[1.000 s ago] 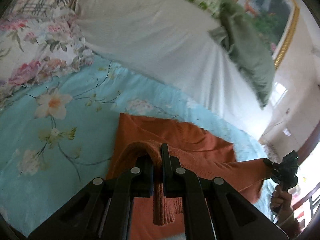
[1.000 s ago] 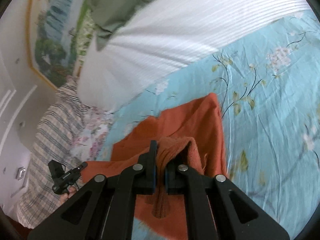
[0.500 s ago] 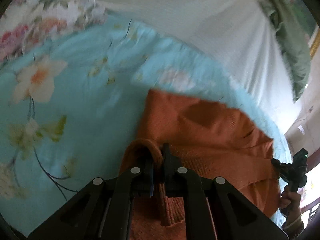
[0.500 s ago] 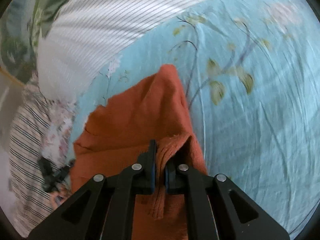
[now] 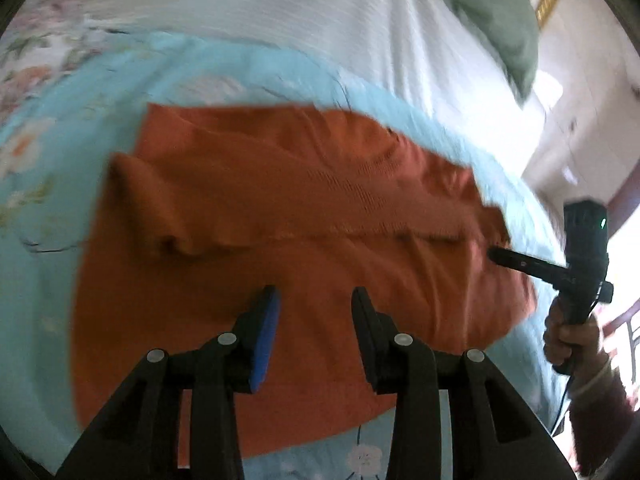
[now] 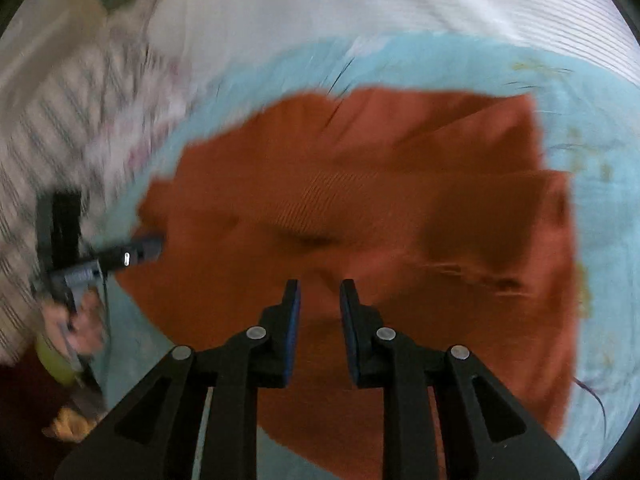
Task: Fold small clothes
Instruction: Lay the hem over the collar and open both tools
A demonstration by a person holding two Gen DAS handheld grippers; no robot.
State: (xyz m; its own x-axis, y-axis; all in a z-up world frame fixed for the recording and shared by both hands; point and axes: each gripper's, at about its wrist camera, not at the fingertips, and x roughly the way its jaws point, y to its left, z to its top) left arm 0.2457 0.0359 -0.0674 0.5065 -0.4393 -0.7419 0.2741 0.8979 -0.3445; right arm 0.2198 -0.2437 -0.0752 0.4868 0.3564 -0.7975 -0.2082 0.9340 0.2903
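Orange sweater (image 5: 304,248) lies folded on the light-blue flowered bedsheet (image 5: 48,320), near its far edge by the white striped pillow (image 5: 280,12). Left gripper (image 5: 314,312) hangs over the sweater's near half; jaws just opened, partly apart, nothing btwn them. Right gripper (image 6: 320,304) over the sweater too; jaws just opened to a narrower gap, holding nothing. Frames blurred. Green cloth (image 5: 492,12) on the pillow's far end.
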